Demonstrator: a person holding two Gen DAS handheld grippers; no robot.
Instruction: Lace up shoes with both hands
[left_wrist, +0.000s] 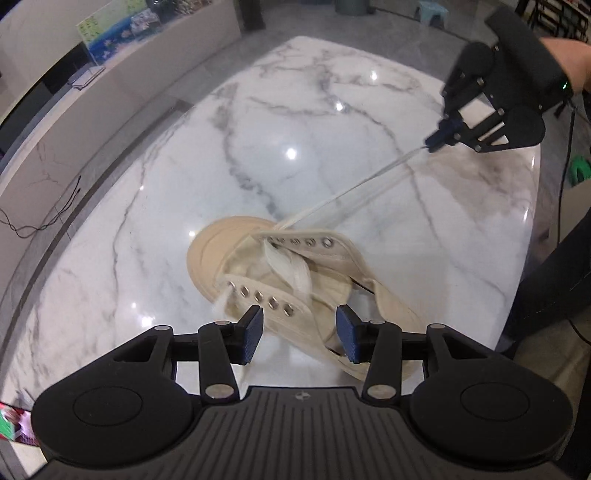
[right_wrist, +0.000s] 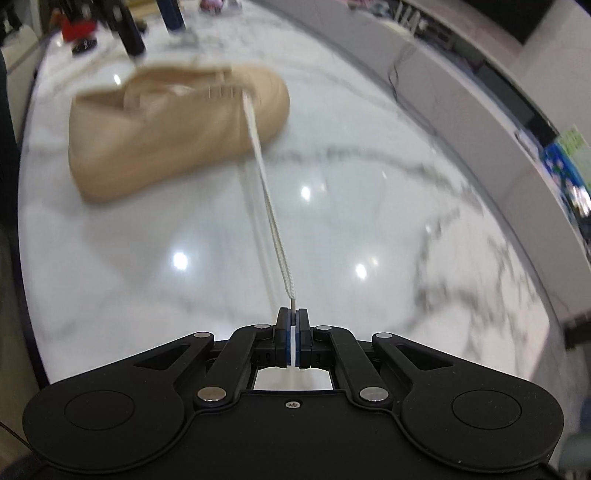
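The big white marble tabletop (left_wrist: 147, 229) carries everything. It is shiny, with grey lines in it.

A cream canvas shoe (left_wrist: 317, 295) lies near the middle of the tabletop. Its top flaps are spread apart, so the two rows of metal eyelets (left_wrist: 299, 242) are easy to see and reach. Its rubber toe points toward the far edge.

The left tool (left_wrist: 299, 334) hangs just above the near flap of the shoe. Its two blue pads stand apart and nothing is between them, so it is let go and empty. I think it waits there to steady the shoe or to pick up the loose bit of lace by the near eyelets.

The right tool (right_wrist: 292, 321) is out toward the right edge of the tabletop, well apart from the shoe. It is clenched tight on the stiff tip of the white shoelace (right_wrist: 273, 229). The lace runs straight and tight from an eyelet near the toe to this tool. It looks like the lace is being pulled through so no slack is left. Most eyelets are empty, so the lacing has only begun.
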